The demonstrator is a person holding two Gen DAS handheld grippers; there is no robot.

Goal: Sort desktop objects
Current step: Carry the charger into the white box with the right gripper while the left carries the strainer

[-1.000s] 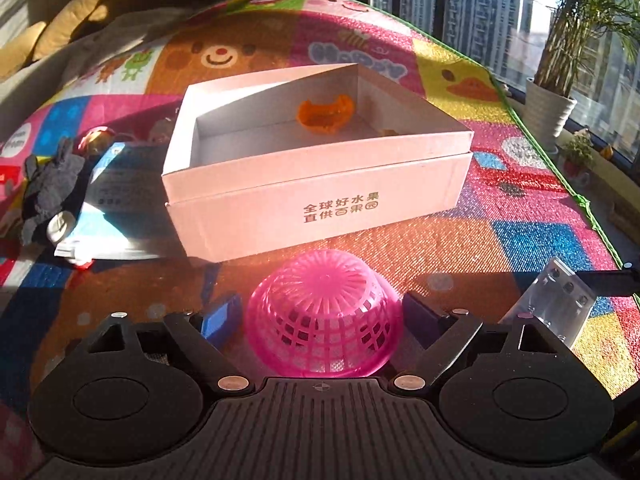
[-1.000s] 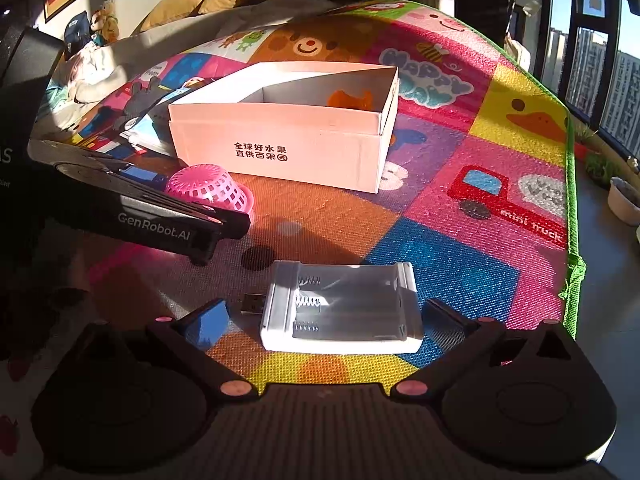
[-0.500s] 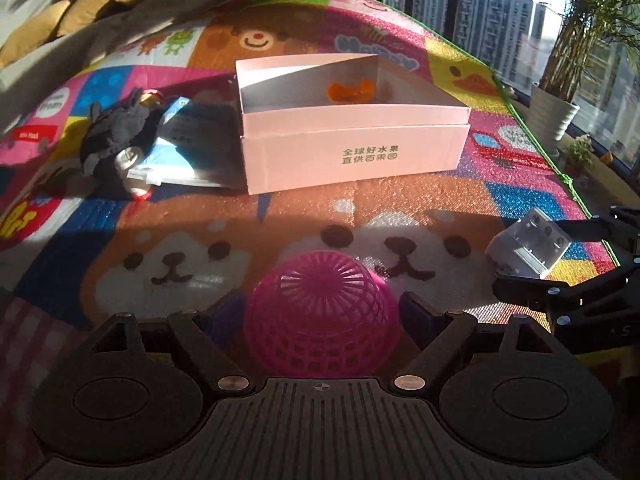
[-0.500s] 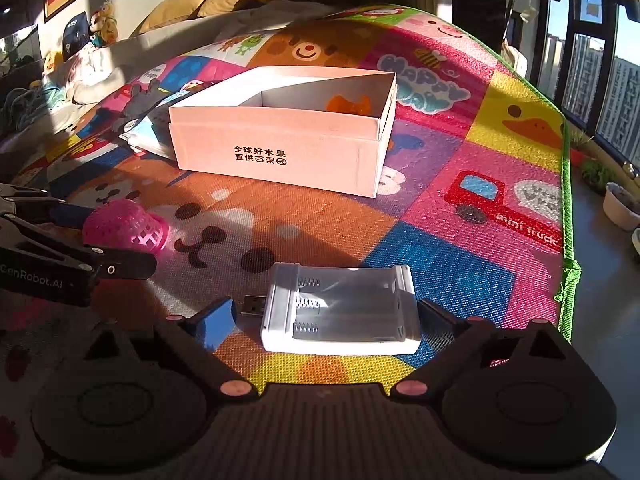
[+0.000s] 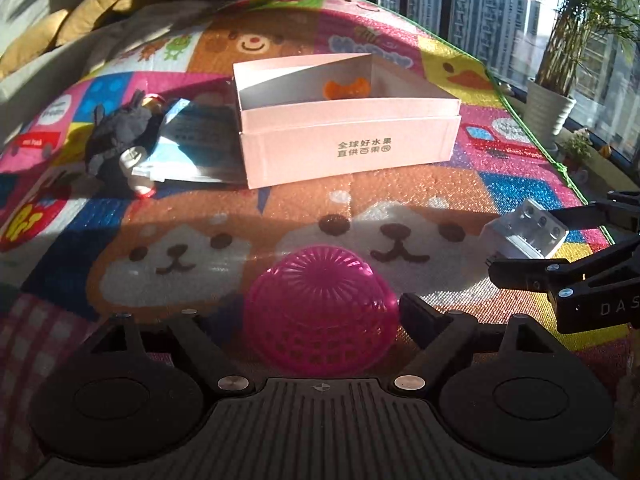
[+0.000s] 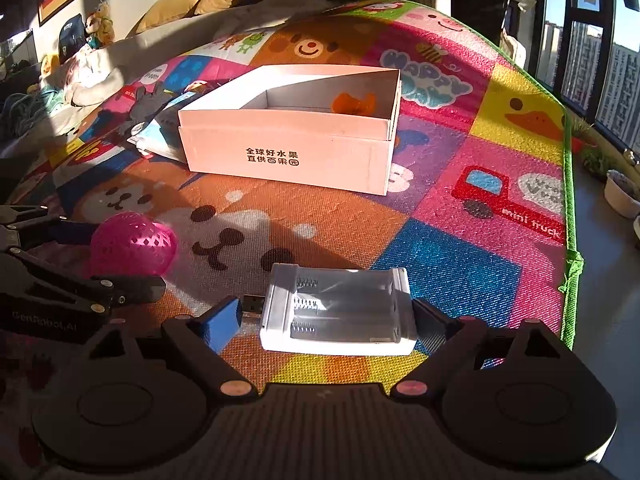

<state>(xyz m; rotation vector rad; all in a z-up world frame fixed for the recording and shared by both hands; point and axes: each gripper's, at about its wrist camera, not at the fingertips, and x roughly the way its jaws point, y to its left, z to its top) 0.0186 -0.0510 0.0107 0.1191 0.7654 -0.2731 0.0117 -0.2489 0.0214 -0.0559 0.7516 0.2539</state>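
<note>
Both hands were mid-pickup. The left gripper (image 5: 322, 312) had its jaws spread around a pink basket (image 5: 320, 312), a domed plastic mesh thing lying upside down on the play mat (image 6: 440, 248); couldn't tell if they'd actually clamped. The right gripper (image 6: 332, 316) bracketed a white battery charger (image 6: 338, 312), boxy hard plastic with springs, left jaw clearly off it. The cardboard box (image 6: 288, 152) sat well ahead with an orange toy (image 6: 354, 102) inside. Next I'd guess: squeeze, lift, carry over the rim.

basket (image 5: 320, 312): glossy plastic mesh | box (image 5: 348, 148): matt cardboard | mat (image 5: 400, 192): rough
</note>
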